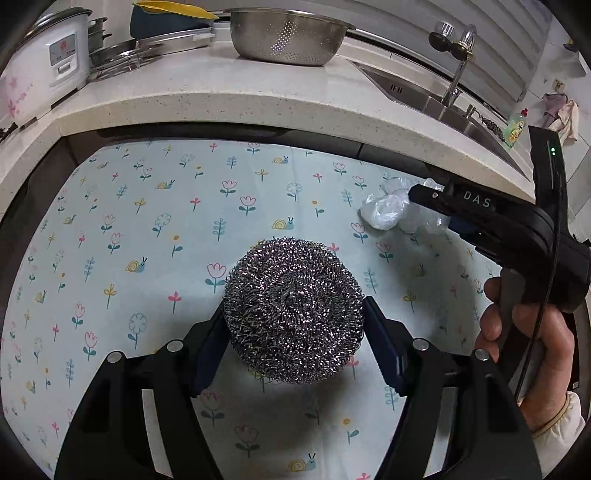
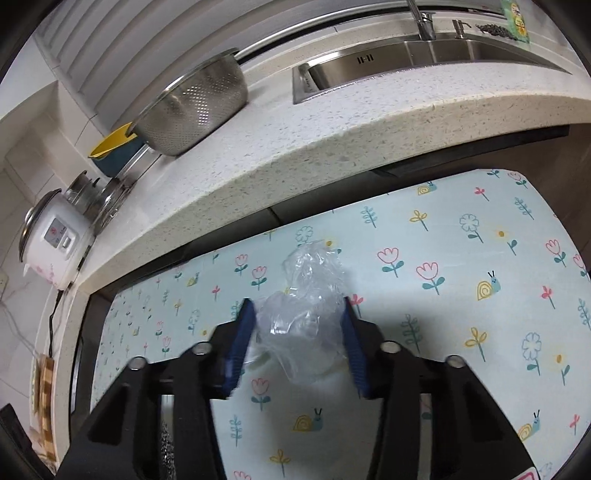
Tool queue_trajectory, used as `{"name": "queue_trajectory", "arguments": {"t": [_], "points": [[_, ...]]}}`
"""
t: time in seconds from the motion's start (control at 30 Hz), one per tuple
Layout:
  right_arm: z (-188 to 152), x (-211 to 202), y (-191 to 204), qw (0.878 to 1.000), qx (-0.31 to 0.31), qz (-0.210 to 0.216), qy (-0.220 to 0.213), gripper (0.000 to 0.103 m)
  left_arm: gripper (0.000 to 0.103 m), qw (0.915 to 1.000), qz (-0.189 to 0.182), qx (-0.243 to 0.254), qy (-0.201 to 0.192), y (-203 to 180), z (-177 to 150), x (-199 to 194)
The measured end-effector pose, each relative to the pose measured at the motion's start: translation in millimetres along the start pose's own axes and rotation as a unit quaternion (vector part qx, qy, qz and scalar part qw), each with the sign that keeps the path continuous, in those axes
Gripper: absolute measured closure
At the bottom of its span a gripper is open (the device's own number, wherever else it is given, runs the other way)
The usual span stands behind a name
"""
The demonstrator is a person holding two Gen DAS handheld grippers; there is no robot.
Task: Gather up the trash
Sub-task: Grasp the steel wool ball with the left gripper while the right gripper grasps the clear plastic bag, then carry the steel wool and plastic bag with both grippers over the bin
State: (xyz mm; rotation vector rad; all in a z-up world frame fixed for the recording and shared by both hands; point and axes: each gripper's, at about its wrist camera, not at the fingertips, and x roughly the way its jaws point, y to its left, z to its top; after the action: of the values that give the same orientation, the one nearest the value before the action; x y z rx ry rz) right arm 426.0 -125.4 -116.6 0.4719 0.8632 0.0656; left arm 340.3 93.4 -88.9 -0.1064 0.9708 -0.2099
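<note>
A speckled stone counter (image 1: 229,99) curves along the far side, carrying a sink (image 2: 424,59), a steel colander (image 1: 288,35) and a white rice cooker (image 1: 40,62). Nearer lies a flowered cloth (image 1: 147,229). On it, the left tool (image 1: 295,332) clamps a steel-wool scrubber (image 1: 293,310); to its right, the right tool (image 2: 299,332) is clenched on a crumpled plastic bag (image 2: 306,314).
</note>
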Motion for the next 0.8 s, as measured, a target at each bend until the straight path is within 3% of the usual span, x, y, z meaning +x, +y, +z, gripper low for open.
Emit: {"name": "queue_trajectory", "arguments": {"t": [0.07,0.27,0.57,0.8], "points": [[-3,-10,3,1.0,-0.005,0.005,-0.004,0.074,0.037,1.0,-0.001,-0.001,-0.004,-1,0,-6],[-13,-63,7,0.999,-0.005,0.022,-0.031,0.076,0.037,0.9997,-0.009,0.005,-0.022,-11,-3,-38],[-34,-176,4,0.995,0.0,0.031,-0.09,0.076,0.037,0.9975,-0.029,0.024,-0.06,-47,-16,-110],[-71,-260,-13,0.991,0.009,0.032,-0.126,0.076,0.037,0.9947,-0.05,0.047,-0.077,-83,-42,-158]]}}
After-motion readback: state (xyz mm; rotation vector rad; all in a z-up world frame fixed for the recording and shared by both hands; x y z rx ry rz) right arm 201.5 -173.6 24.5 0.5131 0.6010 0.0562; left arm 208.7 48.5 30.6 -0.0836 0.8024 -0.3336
